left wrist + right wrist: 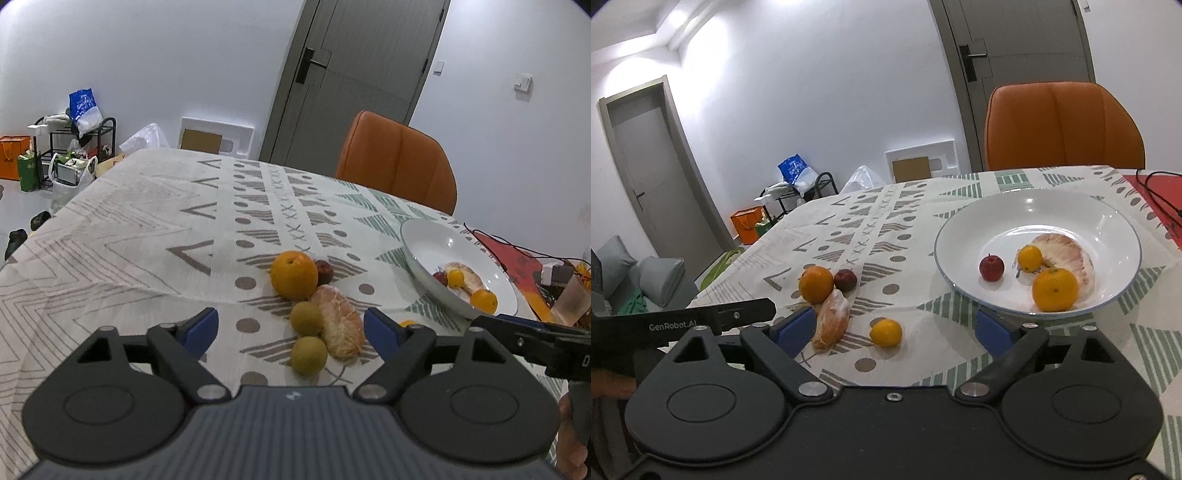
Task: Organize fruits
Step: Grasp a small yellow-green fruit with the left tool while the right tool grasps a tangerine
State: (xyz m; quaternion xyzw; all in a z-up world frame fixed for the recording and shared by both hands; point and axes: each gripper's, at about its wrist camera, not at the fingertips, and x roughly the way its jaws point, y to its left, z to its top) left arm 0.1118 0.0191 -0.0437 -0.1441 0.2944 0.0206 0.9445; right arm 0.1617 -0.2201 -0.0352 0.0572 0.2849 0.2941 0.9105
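Grippers: left gripper (291, 330) and right gripper (894, 332) both spread apart, empty. Peeled pomelo segment (341, 325) lies near; white plate (971, 225) far right.

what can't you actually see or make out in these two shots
- The two green fruits show in the left wrist view; in the right wrist view the left gripper hides them.
- Small yellow citrus: the left wrist view shows only a sliver behind that gripper's right finger.
- Red mat: cut off by the right edge, right wrist view.
- Clutter right of the plate, left wrist view: too small to identify.
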